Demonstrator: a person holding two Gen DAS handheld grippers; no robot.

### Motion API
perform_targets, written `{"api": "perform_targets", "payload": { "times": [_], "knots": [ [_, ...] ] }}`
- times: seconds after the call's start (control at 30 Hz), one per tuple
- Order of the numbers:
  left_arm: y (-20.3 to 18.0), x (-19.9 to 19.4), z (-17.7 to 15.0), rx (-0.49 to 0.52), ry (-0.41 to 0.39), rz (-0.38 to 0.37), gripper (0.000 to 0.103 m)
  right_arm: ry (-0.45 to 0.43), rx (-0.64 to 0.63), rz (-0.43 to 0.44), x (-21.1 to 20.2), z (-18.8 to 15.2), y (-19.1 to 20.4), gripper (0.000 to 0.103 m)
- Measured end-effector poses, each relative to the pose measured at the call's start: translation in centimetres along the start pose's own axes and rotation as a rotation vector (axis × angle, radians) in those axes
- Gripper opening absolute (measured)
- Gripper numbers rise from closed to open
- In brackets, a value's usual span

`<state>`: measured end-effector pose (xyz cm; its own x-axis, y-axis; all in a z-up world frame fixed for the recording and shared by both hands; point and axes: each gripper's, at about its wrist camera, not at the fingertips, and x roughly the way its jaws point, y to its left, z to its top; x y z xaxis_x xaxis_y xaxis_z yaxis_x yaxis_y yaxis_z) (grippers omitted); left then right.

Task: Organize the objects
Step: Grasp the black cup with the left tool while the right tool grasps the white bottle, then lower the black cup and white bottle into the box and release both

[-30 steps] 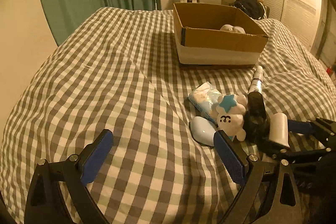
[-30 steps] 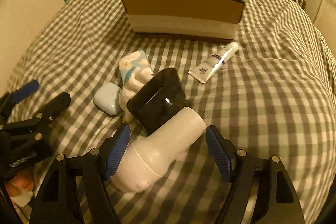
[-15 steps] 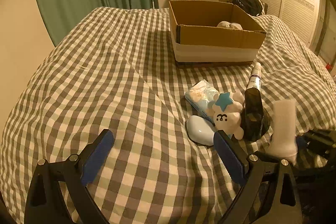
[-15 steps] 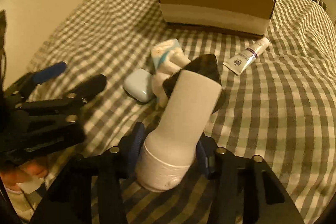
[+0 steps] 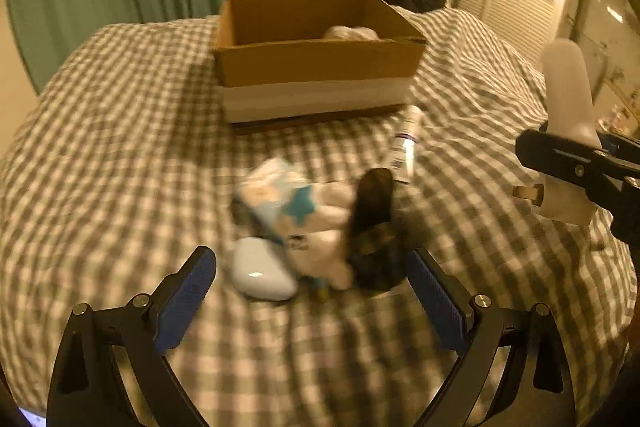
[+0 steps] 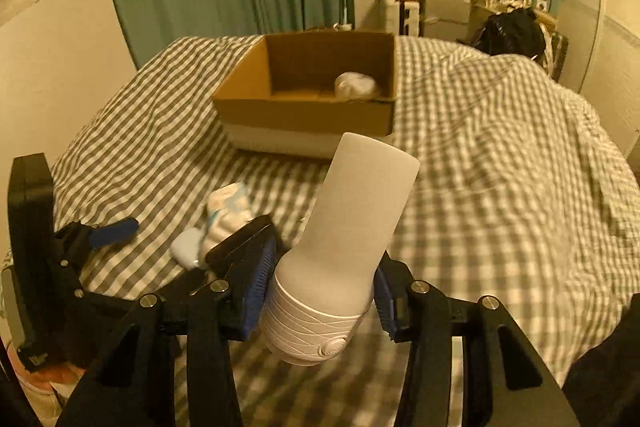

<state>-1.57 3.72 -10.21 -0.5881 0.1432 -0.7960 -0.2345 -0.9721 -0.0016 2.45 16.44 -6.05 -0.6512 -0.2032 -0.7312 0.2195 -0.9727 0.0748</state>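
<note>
The white plastic handheld device [image 6: 352, 247], flared at its ribbed base and flat at its smooth upper end, has been lifted off the grey-and-white checked bedspread [image 6: 500, 167] since one second ago, when it lay tilted against the black phone [image 5: 372, 203]. We judge that transfer to the open brown cardboard box [image 6: 304, 107] comes next. From left to right: the left gripper [image 5: 310, 297] hovers with jaws wide over the remaining pile; the right gripper [image 6: 320, 291] clamps the device's base and holds it upright, clear of the bed.
</note>
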Motion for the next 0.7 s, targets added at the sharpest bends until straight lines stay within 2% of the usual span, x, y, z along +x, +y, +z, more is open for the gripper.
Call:
{"api": "perform_targets", "payload": {
  "times": [0.17,0.23,0.27,0.3,0.37,0.5,0.7],
  "knots": [
    [-1.4,1.2,0.8,0.002,0.014,-0.046,0.098,-0.013,-0.01,-0.006,-0.4,-0.3,-1.0,0.046],
    [-2.0,1.4,1.1,0.008,0.015,-0.066,0.093,-0.016,-0.016,-0.011,-0.3,-0.3,-1.3,0.046],
    [-2.3,1.6,1.3,0.012,0.017,-0.076,0.085,-0.017,-0.013,-0.01,-0.2,-0.3,-1.5,0.046],
    [-2.7,1.8,1.4,0.021,0.027,-0.096,0.07,-0.017,-0.007,-0.006,-0.3,-0.4,-1.9,0.046],
    [-3.3,2.1,1.4,0.038,0.045,-0.108,0.058,-0.015,0.001,-0.002,-0.1,-0.4,-2.3,0.046],
    [-4.1,2.8,1.7,0.06,0.044,-0.11,0.047,-0.007,0.015,0.009,0.3,-0.6,-2.8,0.046],
    [-2.9,3.6,2.2,-0.014,0.066,-0.165,0.036,0.006,0.027,0.02,0.7,-1.1,-3.0,0.046]
  ]
}}
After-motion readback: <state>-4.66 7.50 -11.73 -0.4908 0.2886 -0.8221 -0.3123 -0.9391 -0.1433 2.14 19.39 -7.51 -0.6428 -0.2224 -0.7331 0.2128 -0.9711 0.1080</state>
